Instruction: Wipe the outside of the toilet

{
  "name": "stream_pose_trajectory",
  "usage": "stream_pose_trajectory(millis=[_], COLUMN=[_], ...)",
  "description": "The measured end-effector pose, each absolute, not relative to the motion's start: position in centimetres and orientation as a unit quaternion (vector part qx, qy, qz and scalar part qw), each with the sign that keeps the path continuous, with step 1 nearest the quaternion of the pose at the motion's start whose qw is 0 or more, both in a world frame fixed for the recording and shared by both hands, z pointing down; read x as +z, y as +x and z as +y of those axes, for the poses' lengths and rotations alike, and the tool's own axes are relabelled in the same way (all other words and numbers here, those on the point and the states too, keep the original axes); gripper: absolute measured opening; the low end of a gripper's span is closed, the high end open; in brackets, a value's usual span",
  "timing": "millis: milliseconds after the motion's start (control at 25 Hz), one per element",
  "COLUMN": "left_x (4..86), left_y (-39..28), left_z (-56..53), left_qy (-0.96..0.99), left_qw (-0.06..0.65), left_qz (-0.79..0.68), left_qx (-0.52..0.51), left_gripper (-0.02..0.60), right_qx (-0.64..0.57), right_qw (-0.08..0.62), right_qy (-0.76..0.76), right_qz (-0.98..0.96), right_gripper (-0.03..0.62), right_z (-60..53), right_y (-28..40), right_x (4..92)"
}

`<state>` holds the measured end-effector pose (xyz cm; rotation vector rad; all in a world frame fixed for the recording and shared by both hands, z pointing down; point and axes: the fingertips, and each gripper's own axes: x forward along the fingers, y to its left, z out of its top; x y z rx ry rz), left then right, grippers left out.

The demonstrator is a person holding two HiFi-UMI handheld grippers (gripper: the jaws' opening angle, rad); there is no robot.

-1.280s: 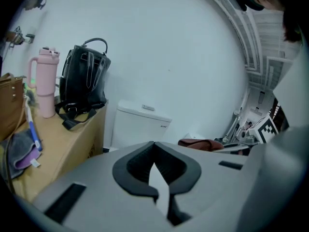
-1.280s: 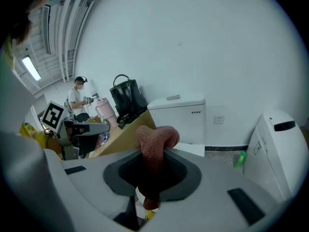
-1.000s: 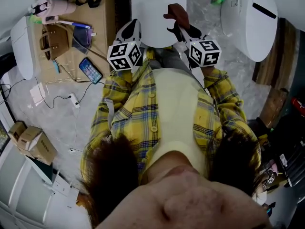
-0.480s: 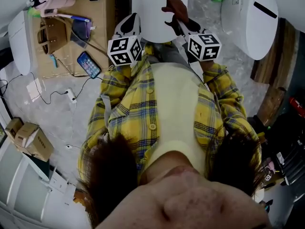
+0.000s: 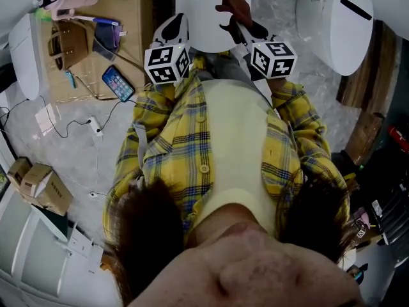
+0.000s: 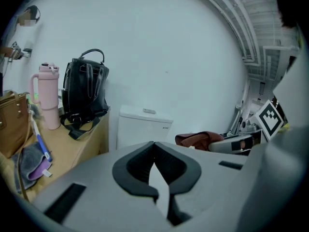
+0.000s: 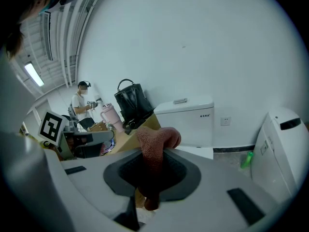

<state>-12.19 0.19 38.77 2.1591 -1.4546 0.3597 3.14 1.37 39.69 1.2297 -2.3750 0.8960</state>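
Observation:
The white toilet [image 5: 211, 11] stands straight ahead at the top of the head view, its tank [image 6: 143, 126] against the wall. My right gripper [image 5: 235, 25] is shut on a brown cloth [image 5: 232, 6], which hangs over the toilet's near right edge. In the right gripper view the cloth [image 7: 159, 140] bulges up out of the jaws of that gripper [image 7: 153, 154], with the tank [image 7: 187, 119] beyond. My left gripper [image 5: 174, 29] is held at the toilet's left side. Its jaws meet at the tips with nothing between them [image 6: 154, 145]. The cloth [image 6: 198, 139] shows to its right.
A wooden table [image 5: 134, 50] at the left carries a phone [image 5: 117, 83], a brown bag [image 5: 69, 43], a pink tumbler [image 6: 48, 96] and a black backpack [image 6: 85, 92]. A second white unit [image 5: 335, 24] stands at the right, a green bottle [image 7: 247, 159] beside it. A person [image 7: 80, 103] stands far behind.
Both grippers have edged slightly forward toward the toilet, the right one still holding the cloth. The rest of the scene is unchanged.

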Motion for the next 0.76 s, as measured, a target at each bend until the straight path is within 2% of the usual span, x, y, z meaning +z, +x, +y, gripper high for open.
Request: stream_pose_trajectory(millis=[760], left_x=[38.7], left_y=[-12.3], left_z=[0.3], left_qy=[0.790], left_qw=[0.261], left_qz=[-0.540], left_qx=[0.127], left_gripper=[0.009], right_qx=[0.305], right_qw=[0.156], right_qy=[0.421], right_qz=[-0.840], right_gripper=[0.080], right_z=[1.4], right_y=[2.0], right_x=[39.4])
